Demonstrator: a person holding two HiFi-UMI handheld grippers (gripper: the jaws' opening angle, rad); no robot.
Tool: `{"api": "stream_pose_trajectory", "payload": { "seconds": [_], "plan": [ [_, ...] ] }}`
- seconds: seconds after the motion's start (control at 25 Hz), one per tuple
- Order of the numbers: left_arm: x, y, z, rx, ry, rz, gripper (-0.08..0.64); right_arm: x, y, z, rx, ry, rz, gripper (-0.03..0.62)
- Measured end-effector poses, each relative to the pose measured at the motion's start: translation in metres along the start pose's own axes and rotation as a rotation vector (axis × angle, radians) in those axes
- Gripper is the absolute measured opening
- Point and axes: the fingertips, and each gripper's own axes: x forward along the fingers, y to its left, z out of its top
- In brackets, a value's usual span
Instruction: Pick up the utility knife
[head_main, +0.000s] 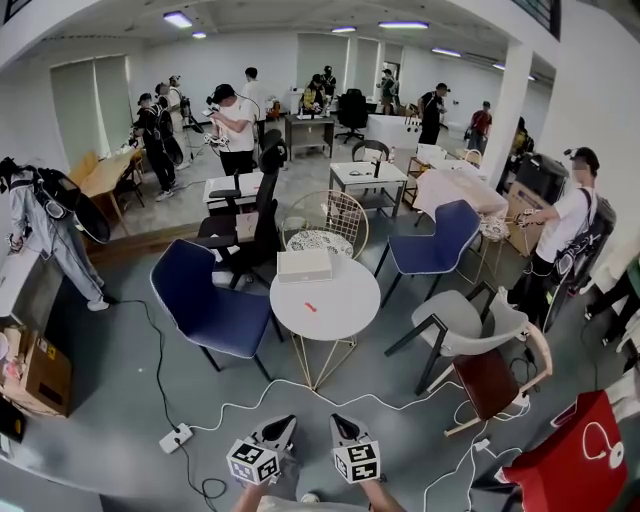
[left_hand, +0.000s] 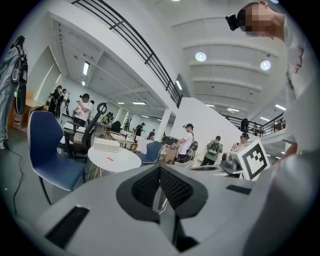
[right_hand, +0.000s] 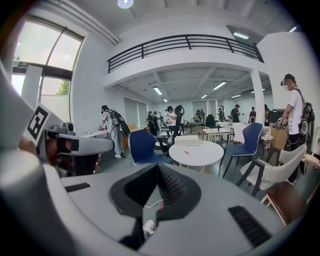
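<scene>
The utility knife (head_main: 310, 307) was a small red thing lying on the round white desk (head_main: 345, 290). It lay near the middle of the desk, a little in front of a white box (head_main: 304, 264). Nothing was touching it.

The left hand-held gripper (head_main: 283, 428) and the right hand-held gripper (head_main: 338, 428) were side by side, low down and well apart from the desk. Both pointed toward it. The jaws of each one were pressed together, with nothing between them.

The knife lay straight ahead of the two grippers, across a stretch of floor. It sat about halfway between them, so I could not say which one was nearer. Its long side looked slanted across the desk, not pointing at the grippers.

I think the jaws would have to come apart before either gripper could take the knife.
</scene>
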Motion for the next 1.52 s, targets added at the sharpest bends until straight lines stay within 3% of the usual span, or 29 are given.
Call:
{"api": "stream_pose_trajectory", "payload": {
  "seconds": [0.6, 1.2, 1.52],
  "plan": [
    [0.076, 0.092, 0.039, -0.022, 0.01, -0.024, 0.012, 0.108, -0.039, 0.039, -0.014, 0.04, -0.015, 0.017],
    [0.15, 0.215, 0.119, -0.013, 0.011, -0.068, 0.012, 0.242, -0.076, 0.128, 0.025, 0.013, -0.067, 0.017],
    [0.172, 0.257, 0.132, -0.018, 0.019, -0.095, 0.012, 0.28, -0.089, 0.138, 0.012, 0.045, -0.113, 0.017]
  ]
}}
